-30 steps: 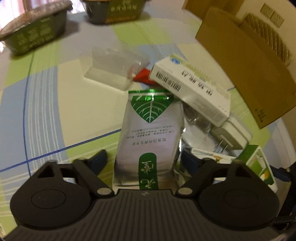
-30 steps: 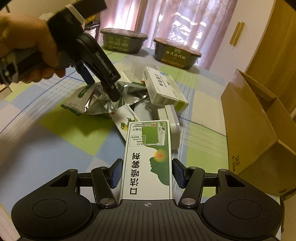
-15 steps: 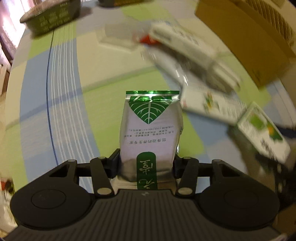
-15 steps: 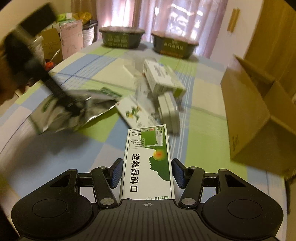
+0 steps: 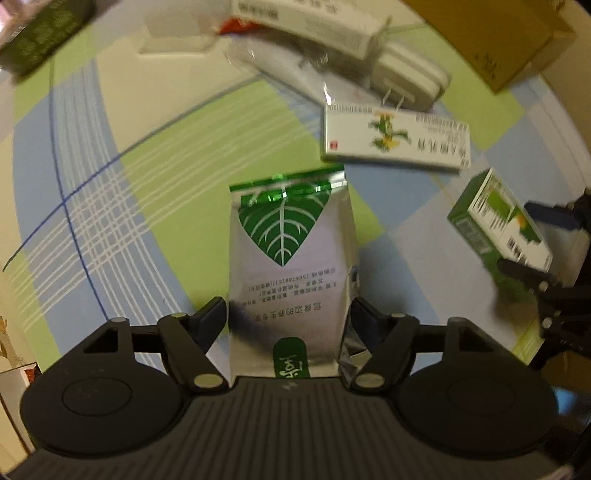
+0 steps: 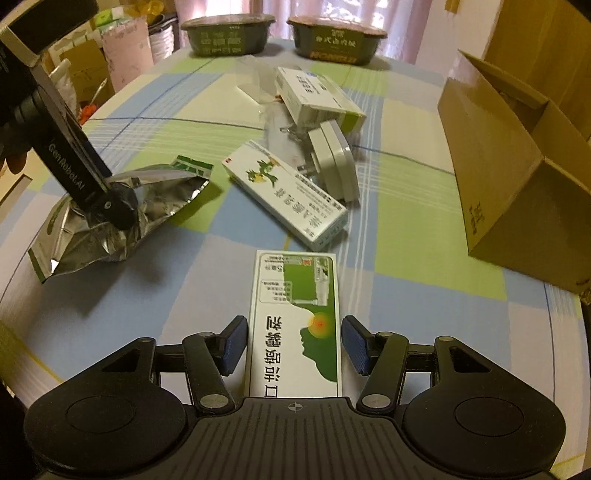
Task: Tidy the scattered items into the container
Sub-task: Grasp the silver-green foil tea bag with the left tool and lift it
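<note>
— Two items are in hand, one per tool. My left tool (image 5: 288,317) is pinching the foil pouch (image 5: 290,258) across its lower part, and the pouch stands up between the fingers above the counter (image 5: 122,155).

— And the right?

— My right tool (image 6: 293,343) has the green-and-white box (image 6: 295,321) lying lengthwise between its fingers. The blue pads (image 6: 234,343) sit right against the box sides; I judge it gripped, though a thin sliver of gap seems to show on each side.

— How do they handle?

— I expect the pouch to be light, soft and slick. Seen from the right wrist it is crumpled around the left tool, so it gives under pressure. I'd hold it low across the filled part, not by the sealed top, or it may fold over. The box looks stiff and light, and its long flat sides are the natural place to pinch.

— Where is the container?

— A cardboard carton (image 6: 517,177) stands open at the right side of the counter, well apart from both tools. I take that as the target.

— What is left?

— A box with a green dragon print (image 6: 288,192), a white plug adapter (image 6: 332,162) touching it, a larger white box (image 6: 317,99) behind, and some clear plastic wrapping (image 6: 258,85). Two dark bowls (image 6: 229,33) sit at the far edge; I cannot tell whether they belong to the job.
</note>
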{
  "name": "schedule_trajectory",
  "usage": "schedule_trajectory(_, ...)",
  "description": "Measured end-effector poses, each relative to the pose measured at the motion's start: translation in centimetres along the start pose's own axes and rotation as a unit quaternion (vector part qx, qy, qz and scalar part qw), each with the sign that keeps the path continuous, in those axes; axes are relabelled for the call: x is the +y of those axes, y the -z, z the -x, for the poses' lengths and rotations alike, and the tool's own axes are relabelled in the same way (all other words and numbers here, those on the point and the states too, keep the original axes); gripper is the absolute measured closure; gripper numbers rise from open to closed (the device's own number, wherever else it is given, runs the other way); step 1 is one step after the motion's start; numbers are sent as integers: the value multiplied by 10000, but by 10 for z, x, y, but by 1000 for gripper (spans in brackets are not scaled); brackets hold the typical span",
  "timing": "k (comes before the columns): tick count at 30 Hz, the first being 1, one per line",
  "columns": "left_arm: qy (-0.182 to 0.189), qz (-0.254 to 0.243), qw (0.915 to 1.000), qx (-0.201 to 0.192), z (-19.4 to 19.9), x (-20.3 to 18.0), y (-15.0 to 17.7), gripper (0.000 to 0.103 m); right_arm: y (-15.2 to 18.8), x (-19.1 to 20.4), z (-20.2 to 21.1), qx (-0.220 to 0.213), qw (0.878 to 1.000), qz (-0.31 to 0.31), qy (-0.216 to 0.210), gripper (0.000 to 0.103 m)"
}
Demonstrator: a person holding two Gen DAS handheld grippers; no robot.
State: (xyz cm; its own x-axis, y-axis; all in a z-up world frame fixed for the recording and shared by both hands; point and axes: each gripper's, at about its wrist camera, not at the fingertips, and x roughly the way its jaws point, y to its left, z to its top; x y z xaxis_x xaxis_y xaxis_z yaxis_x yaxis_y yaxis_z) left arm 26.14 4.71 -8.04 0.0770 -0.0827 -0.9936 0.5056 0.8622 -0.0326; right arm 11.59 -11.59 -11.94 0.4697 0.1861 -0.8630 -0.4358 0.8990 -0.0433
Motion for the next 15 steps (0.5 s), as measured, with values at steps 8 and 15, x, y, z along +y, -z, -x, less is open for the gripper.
schedule_trajectory(8, 285, 193, 9992, 219, -12, 10, 3, 38, -1, -8, -16, 239, 9996, -87, -87, 44)
schedule_trajectory(15, 411, 284, 9987, 94, -6, 9, 8, 62, -11, -16, -18, 365, 9984, -346, -259, 45)
